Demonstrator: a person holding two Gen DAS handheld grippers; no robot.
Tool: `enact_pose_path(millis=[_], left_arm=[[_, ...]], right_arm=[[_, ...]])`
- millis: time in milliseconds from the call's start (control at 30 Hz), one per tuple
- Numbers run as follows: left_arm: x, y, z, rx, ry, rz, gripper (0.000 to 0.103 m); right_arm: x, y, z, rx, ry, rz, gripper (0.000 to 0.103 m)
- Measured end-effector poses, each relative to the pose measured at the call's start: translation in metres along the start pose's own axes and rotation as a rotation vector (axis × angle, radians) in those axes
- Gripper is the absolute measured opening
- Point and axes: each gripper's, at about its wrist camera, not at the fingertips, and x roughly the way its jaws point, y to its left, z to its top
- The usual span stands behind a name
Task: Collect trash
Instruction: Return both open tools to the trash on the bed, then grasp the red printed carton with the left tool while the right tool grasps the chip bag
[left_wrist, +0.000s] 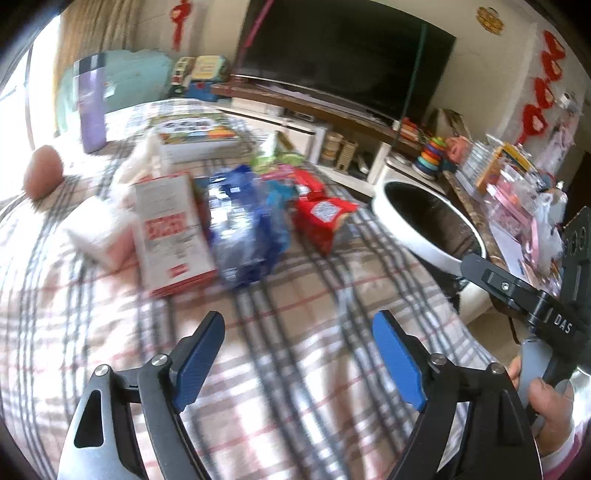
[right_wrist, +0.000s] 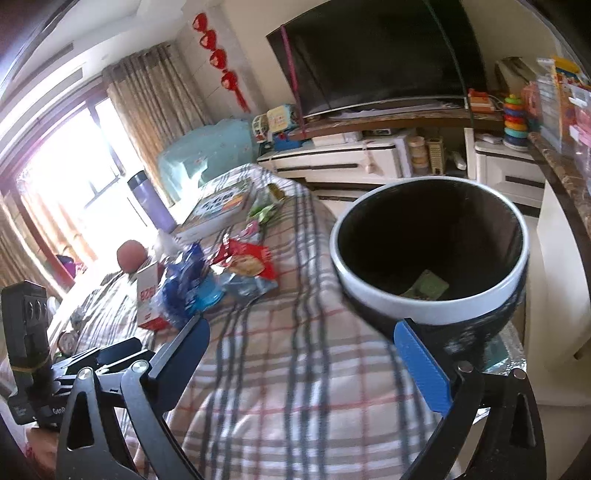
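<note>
Left gripper (left_wrist: 299, 328) spread wide, empty; blue wrapper (left_wrist: 245, 225) sits above it mid-frame on the plaid cloth (left_wrist: 295, 369), crumpled, glossy. Right gripper (right_wrist: 303, 339) also agape, white-rimmed bin (right_wrist: 436, 306) upper right.

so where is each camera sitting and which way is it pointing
Left wrist: on the left gripper, open over the plaid cloth, facing the blue wrapper, red packet and TV; a hand and the right gripper's body show at right.
Right wrist: on the right gripper, open, facing the trash bin beside the table; the left gripper's body shows at left.
Shared: cloth, wrappers, bin, TV, purple bottle.
</note>
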Motion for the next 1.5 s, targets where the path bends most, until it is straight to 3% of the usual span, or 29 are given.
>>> enact_pose_path(millis=[533,1500], left_arm=[[-0.020,0.043,-0.008,-0.117,-0.010,0.083,0.083],[0.041,0.072,0.044,-0.144,0.012,0.110,0.083]], right_arm=[[0.033,0.034,-0.009,-0.079,0.069,0.032,0.101],[0.102,0.057,0.021,-0.197,0.122,0.033,0.098]])
